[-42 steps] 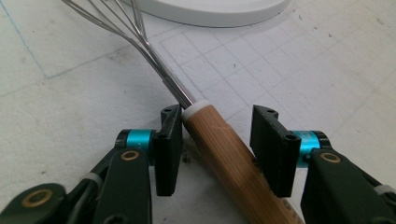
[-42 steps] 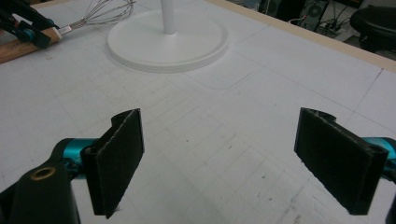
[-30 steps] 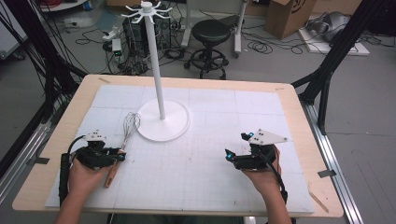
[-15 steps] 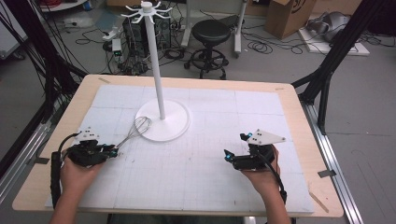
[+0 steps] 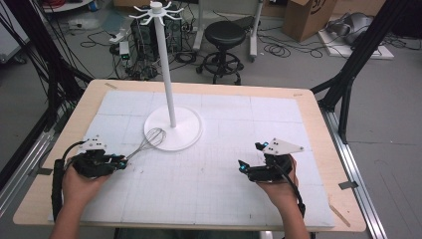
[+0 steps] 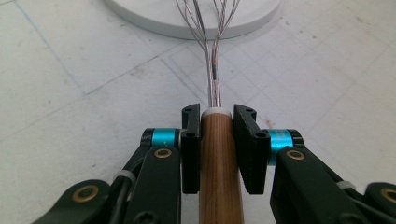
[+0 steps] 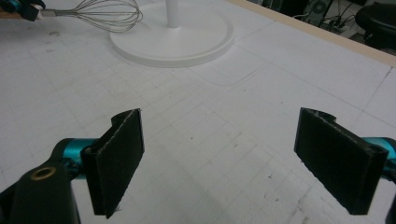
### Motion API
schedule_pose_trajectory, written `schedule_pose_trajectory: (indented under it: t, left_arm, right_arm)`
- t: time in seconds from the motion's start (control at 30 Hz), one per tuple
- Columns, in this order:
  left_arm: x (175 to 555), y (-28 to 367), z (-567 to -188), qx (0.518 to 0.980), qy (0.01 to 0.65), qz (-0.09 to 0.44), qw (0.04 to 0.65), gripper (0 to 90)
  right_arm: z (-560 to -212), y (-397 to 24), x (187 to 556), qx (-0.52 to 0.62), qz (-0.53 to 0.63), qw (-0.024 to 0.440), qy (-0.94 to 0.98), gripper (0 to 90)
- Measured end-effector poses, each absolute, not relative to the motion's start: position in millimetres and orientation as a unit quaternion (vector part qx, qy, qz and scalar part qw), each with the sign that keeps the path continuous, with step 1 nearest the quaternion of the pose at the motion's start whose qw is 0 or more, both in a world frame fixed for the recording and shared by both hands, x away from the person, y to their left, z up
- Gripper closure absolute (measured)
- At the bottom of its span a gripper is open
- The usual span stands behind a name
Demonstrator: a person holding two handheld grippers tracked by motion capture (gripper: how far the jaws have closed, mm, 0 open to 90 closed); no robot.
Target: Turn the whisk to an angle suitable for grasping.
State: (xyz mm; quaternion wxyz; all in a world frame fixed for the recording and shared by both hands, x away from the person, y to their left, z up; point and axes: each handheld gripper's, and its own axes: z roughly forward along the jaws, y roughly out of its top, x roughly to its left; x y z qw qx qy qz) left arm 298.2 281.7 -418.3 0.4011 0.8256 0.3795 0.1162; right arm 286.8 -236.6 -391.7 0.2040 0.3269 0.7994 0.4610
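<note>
Whisk [image 5: 147, 143] is clamped by its wooden handle [image 6: 219, 163] in the left gripper [image 5: 115, 162], wire head lying over the white stand base [image 5: 186, 134]. Right gripper [image 5: 243, 168] is held with jaws wide apart, well away from the whisk.

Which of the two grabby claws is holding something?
The left gripper. Its jaws are shut on the whisk's wooden handle, with the wire end over the white stand's base. The right gripper has jaws wide open with nothing between them.
</note>
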Motion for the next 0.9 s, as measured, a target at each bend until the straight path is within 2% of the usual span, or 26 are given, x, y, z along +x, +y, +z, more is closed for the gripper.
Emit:
schedule_pose_trajectory:
  t: [0.37, 0.6, 0.9]
  left_arm:
    - [292.7, 247.8, -409.2, 0.857, 0.3, 0.1, 0.407, 73.5]
    - [296.3, 192.0, -421.7, 0.877, 0.243, 0.06, 0.411, 73.5]
    - [307.6, 113.4, -437.3, 0.897, 0.169, 0.043, 0.406, 73.5]
  right_arm:
    - [-392.4, -235.6, 287.1, 0.326, 0.458, 0.203, 0.801, 15.1]
    - [-392.0, -235.0, 287.1, 0.324, 0.457, 0.205, 0.803, 15.2]
    - [-390.3, -236.1, 285.4, 0.325, 0.457, 0.207, 0.802, 15.2]
